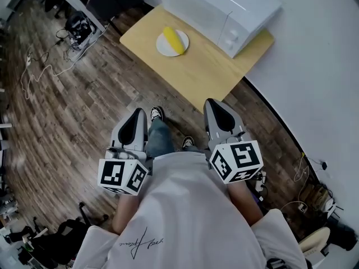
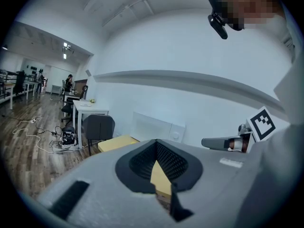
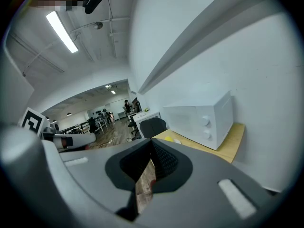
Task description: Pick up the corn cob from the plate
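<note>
The left gripper (image 1: pixel 137 112) and the right gripper (image 1: pixel 215 102) are both seen with jaws drawn together at the tips, and nothing is held in either. They are carried side by side, close to the body and pointed at the far table (image 1: pixel 207 72).

The corn cob (image 1: pixel 173 40) is found well ahead of both, lying on a white plate (image 1: pixel 161 46) near the table's left part, roughly between the lines of the two grippers. Neither can be called plainly nearer. Its long axis is laid slantwise, from far left to near right.

A white microwave (image 1: pixel 224 10) is set on the table to the right of the plate. A wooden floor (image 1: pixel 67 111) is spread below, a pale wall (image 1: pixel 325 66) is seen at the right, and cables (image 1: pixel 39 72) are strewn at the far left.
</note>
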Demonstrator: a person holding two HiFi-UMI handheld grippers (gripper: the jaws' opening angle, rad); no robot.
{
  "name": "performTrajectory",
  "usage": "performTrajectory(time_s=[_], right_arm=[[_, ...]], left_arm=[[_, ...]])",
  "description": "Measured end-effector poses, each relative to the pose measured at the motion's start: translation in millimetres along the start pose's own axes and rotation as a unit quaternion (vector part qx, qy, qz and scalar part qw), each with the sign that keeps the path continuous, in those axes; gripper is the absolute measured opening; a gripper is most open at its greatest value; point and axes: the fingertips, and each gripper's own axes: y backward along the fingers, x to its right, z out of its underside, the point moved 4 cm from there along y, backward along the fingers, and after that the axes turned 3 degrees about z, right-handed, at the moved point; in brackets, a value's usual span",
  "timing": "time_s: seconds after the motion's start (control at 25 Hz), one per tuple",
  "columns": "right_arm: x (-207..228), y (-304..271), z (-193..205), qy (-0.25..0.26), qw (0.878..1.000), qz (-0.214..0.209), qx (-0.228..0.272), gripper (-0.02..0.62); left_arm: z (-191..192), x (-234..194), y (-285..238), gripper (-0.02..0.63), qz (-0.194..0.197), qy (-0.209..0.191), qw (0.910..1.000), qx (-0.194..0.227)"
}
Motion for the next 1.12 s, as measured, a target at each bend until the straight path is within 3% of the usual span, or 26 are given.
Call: performTrajectory(time_s=[0.56, 1.12], right_arm=[[-19, -76, -23, -0.013, 1.0, 0.004, -0.009, 0.012], [-42, -133, -36, -0.007, 0.999, 0.047, -0.023, 0.013]], left_arm=[[-31, -62, -49, 0.0, 0.025, -0.015, 0.9992, -0.026], [-59, -120, -95, 0.0, 0.094, -0.033, 0.9939, -0.046]])
